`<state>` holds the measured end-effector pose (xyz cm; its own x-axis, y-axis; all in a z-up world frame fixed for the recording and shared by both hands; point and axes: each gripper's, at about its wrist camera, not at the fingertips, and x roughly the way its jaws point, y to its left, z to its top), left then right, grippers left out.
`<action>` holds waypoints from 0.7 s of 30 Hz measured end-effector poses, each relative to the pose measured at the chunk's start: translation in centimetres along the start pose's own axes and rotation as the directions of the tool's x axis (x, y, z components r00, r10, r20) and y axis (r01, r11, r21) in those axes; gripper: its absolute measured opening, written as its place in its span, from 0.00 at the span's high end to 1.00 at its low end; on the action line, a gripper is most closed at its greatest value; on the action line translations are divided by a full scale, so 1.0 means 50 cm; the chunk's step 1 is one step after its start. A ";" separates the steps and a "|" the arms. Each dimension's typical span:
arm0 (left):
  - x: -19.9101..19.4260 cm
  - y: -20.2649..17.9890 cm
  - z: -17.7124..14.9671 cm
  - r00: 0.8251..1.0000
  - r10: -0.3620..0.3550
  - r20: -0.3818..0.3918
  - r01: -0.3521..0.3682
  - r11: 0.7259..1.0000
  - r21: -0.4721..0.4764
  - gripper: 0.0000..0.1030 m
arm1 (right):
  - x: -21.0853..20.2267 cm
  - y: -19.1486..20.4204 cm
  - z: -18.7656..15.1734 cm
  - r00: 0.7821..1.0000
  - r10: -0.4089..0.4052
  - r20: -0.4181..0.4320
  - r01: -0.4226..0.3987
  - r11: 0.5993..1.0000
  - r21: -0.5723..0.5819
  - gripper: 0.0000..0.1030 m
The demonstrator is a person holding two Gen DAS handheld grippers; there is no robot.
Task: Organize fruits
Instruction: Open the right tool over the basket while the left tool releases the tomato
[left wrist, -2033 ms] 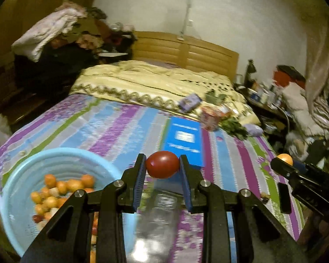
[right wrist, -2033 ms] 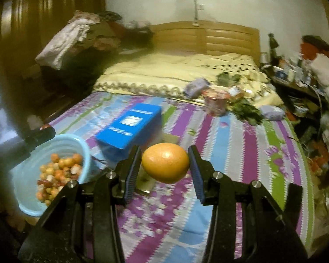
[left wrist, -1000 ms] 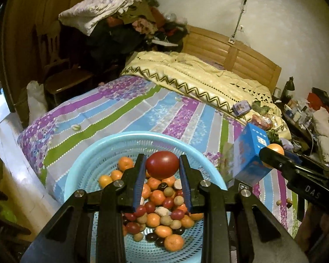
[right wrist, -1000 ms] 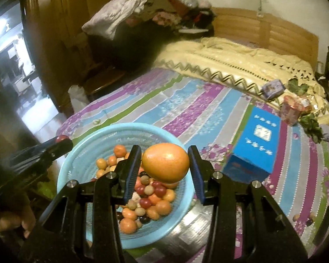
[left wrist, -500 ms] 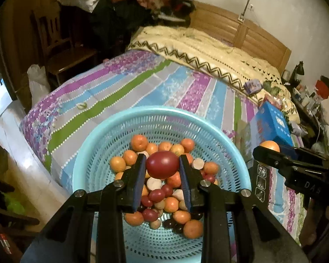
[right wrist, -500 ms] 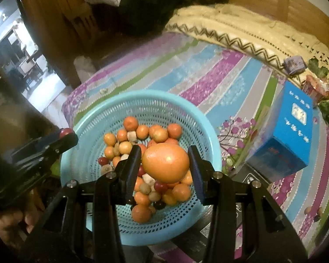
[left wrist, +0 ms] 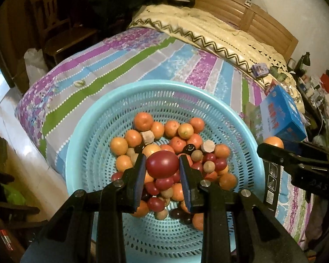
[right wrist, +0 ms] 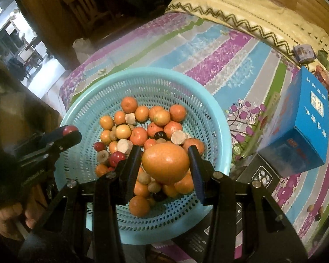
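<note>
Seen largest first: a bed (left wrist: 125,50) under a purple, blue and green striped floral sheet, with a cream zigzag-edged blanket (left wrist: 208,30) toward the wooden headboard. Next, at the bed's near edge, a round turquoise perforated plastic basket (left wrist: 94,131), holding a heap of small orange citrus fruits (left wrist: 142,121), dark red plums and pale brownish pieces. Just beside the basket, on the headboard side, a blue printed cardboard box (right wrist: 302,127) and a flat black carton (right wrist: 256,175) partly under the rim. Then the left tongs (left wrist: 162,168), clenched on a smooth dark red oval fruit (left wrist: 162,164), poised above the middle of the heap and apart from it. Likewise the right tongs (right wrist: 165,164), clenched on a large rounded orange fruit (right wrist: 165,163), hanging over the near right part of the same heap. Judged risks: a release from this height likely to send either fruit bouncing off the rounded pile, over the low rim and onto the sheet or floor; the heavier orange fruit apt to bruise the soft plums beneath; both tongs crowded over one basket, so a sideways drift could knock them together and jar a fruit loose; a push on the near rim could tip the basket off the bed edge.
</note>
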<state>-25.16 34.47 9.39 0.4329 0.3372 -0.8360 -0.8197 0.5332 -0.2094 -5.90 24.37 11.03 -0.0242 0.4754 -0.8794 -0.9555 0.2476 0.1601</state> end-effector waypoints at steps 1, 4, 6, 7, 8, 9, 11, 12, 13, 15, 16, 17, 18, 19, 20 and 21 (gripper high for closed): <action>0.001 0.001 -0.001 1.000 0.001 0.000 -0.001 1.000 -0.002 0.70 | 0.002 -0.001 -0.001 1.000 0.000 -0.004 0.000 1.000 0.001 0.57; 0.004 0.003 -0.002 1.000 0.000 -0.003 0.000 1.000 0.001 0.70 | 0.008 -0.003 -0.003 1.000 0.004 -0.012 -0.004 1.000 0.004 0.57; 0.007 0.005 -0.002 1.000 -0.002 -0.007 0.002 1.000 0.002 0.70 | 0.010 -0.005 -0.003 1.000 0.006 -0.016 -0.005 1.000 0.007 0.57; 0.008 0.005 -0.002 1.000 -0.001 -0.008 0.001 1.000 0.003 0.70 | 0.011 -0.006 -0.002 1.000 0.007 -0.016 -0.007 1.000 0.009 0.57; 0.010 0.007 -0.002 1.000 -0.001 -0.009 0.001 1.000 0.003 0.70 | 0.012 -0.006 -0.002 1.000 0.008 -0.016 -0.007 1.000 0.010 0.57; 0.011 0.007 -0.002 1.000 -0.001 -0.011 0.001 1.000 0.003 0.70 | 0.013 -0.006 -0.002 1.000 0.008 -0.016 -0.008 1.000 0.009 0.57; 0.013 0.008 -0.001 1.000 -0.001 -0.012 0.001 1.000 0.003 0.70 | 0.015 -0.006 0.000 1.000 0.012 -0.017 -0.012 1.000 0.010 0.57; 0.014 0.008 0.000 1.000 0.000 -0.013 0.000 1.000 0.002 0.70 | 0.016 -0.006 0.000 1.000 0.013 -0.017 -0.013 1.000 0.010 0.57; 0.015 0.008 0.000 1.000 0.001 -0.014 -0.001 1.000 0.001 0.70 | 0.017 -0.006 0.000 1.000 0.015 -0.016 -0.015 1.000 0.009 0.57; 0.017 0.008 0.000 1.000 0.001 -0.017 -0.001 1.000 0.001 0.70 | 0.019 -0.006 0.000 1.000 0.018 -0.017 -0.018 1.000 0.007 0.57; 0.018 0.009 0.000 1.000 -0.001 -0.018 0.001 1.000 0.000 0.70 | 0.021 -0.007 0.001 1.000 0.019 -0.017 -0.019 1.000 0.007 0.57; 0.020 0.010 0.000 1.000 0.001 -0.020 -0.001 1.000 -0.003 0.70 | 0.021 -0.007 0.001 1.000 0.019 -0.017 -0.019 1.000 0.008 0.56; 0.021 0.011 0.000 1.000 0.005 -0.021 -0.005 1.000 -0.004 0.70 | 0.021 -0.006 0.001 1.000 0.019 -0.017 -0.019 1.000 0.009 0.56; 0.023 0.013 0.001 1.000 0.009 -0.022 -0.010 1.000 -0.009 0.70 | 0.021 -0.006 0.002 1.000 0.018 -0.017 -0.018 1.000 0.008 0.56; 0.026 0.014 0.000 1.000 0.010 -0.024 -0.010 1.000 -0.015 0.69 | 0.022 -0.007 0.002 1.000 0.019 -0.018 -0.018 1.000 0.008 0.56; 0.028 0.016 0.000 0.999 0.013 -0.029 -0.014 1.000 -0.020 0.65 | 0.020 -0.007 0.002 1.000 0.018 -0.016 -0.017 1.000 0.008 0.56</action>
<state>-25.21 35.39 8.05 0.4110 0.3216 -0.8530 -0.8330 0.5127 -0.2081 -5.56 24.85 10.14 -0.0457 0.4659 -0.8836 -0.9527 0.2458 0.1789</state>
